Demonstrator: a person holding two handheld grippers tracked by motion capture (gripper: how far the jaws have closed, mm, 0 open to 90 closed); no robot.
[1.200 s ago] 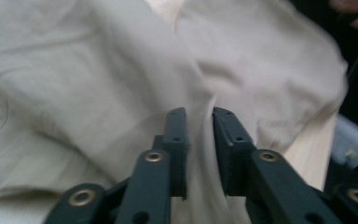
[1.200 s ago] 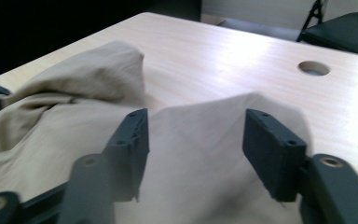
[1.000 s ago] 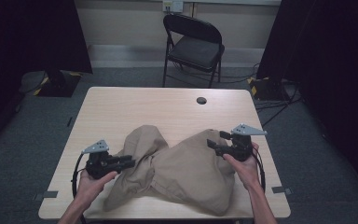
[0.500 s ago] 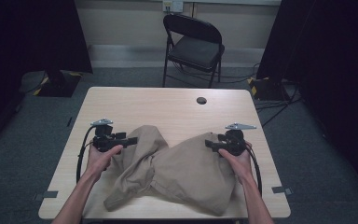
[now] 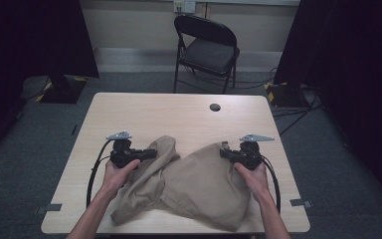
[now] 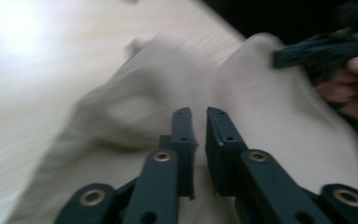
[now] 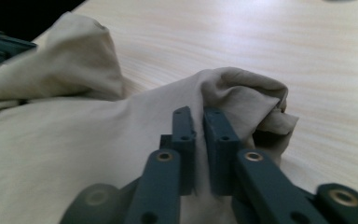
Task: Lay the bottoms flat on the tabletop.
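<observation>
A rumpled tan garment (image 5: 194,179) lies on the near half of the wooden table (image 5: 179,114). My left gripper (image 5: 153,152) rests at the garment's upper left hump, my right gripper (image 5: 224,149) at its upper right corner. Both have just been closing. In the left gripper view the jaws (image 6: 198,112) stand almost together on the blurred cloth (image 6: 135,107), a thin strip of tan in the slit. In the right gripper view the jaws (image 7: 193,112) pinch the cloth (image 7: 74,140) just below a folded-over edge.
A black folding chair (image 5: 209,50) stands beyond the table's far edge. A small black round cap (image 5: 215,107) sits in the tabletop at the far middle. Cables trail from both grippers towards the near edge. Dark curtains flank the room.
My left gripper moved away from me along the cloth's left side, then inward onto the hump. My right gripper shifted slightly inward and down onto the corner. Both pairs of jaws closed.
</observation>
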